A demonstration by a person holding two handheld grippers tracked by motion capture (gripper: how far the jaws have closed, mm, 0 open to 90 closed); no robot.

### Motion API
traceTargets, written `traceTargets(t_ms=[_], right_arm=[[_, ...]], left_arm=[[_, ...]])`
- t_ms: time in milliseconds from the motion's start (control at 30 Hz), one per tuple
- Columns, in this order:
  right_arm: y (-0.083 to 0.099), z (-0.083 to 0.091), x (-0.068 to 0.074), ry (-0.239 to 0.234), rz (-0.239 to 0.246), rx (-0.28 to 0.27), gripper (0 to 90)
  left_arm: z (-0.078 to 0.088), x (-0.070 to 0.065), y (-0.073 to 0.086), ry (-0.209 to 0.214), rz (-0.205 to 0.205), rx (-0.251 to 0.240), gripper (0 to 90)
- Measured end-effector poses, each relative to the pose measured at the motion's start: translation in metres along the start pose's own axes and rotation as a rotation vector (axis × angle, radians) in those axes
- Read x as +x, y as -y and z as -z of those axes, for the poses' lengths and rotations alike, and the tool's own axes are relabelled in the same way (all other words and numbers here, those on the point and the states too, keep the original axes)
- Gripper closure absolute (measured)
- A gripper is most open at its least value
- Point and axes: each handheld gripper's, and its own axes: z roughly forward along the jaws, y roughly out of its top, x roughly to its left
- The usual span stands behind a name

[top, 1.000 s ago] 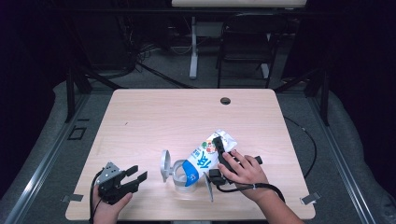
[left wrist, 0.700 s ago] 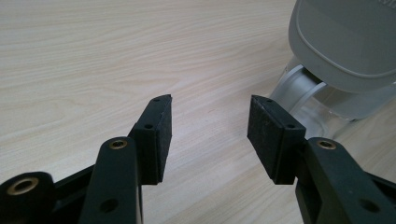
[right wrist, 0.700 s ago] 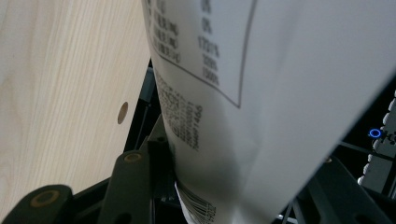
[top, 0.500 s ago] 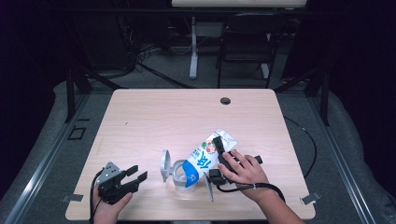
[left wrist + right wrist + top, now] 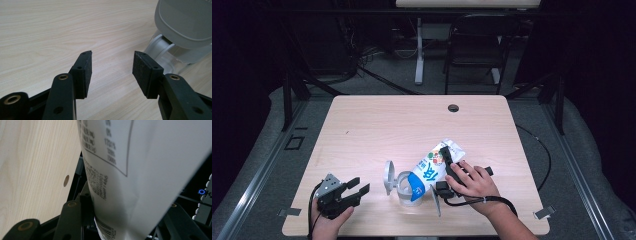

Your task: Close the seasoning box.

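Landmark: the clear container, lying on its side on the light wooden table, near the front edge.

Container: see-through body, grey hinged lid swung open at its mouth; in the left gripper view the lid stands above the clear rim.

Pouch: white with a blue band and printed lettering, its lower end pushed into the container's mouth, the rest slanting up and away from the container toward the table's far right. In the right gripper view its back panel shows a printed table and a barcode.

Right gripper: on the pouch just beyond the container, the person's right hand over it. Jaws clenched on the pouch, one at each side of it, the bag pinched between them.

Left gripper: on the table to the left of the container, apart from it, held in the left hand. Jaws released, a clear gap between the pads, bare wood behind. They point toward the container's lid.

Small dark round hole in the tabletop, well beyond the container near the far edge.
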Motion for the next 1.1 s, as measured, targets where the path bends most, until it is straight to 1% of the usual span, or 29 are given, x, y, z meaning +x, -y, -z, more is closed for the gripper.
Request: traceTargets(t_ms=[467, 567, 767, 1100], right_arm=[[0.0003, 0.0001, -0.0002, 0.002, 0.002, -0.005, 55.6], [0.0001, 0.0003, -0.0001, 0.0, -0.001, 0.0, 55.7], [0.0005, -0.0002, -0.0004, 0.009, 0.009, -0.012, 55.7], [0.0005, -0.0001, -0.0009, 0.007, 0.011, -0.014, 55.8]], left_arm=[[-0.0005, 0.0003, 0.0001, 0.0, 0.006, -0.005, 50.5], [-0.0007, 0.0002, 0.0001, 0.001, 0.005, -0.005, 50.5], [-0.0007, 0.0002, 0.0, 0.001, 0.001, -0.003, 50.5], [0.0, 0.0001, -0.0006, 0.001, 0.0, 0.004, 50.5]])
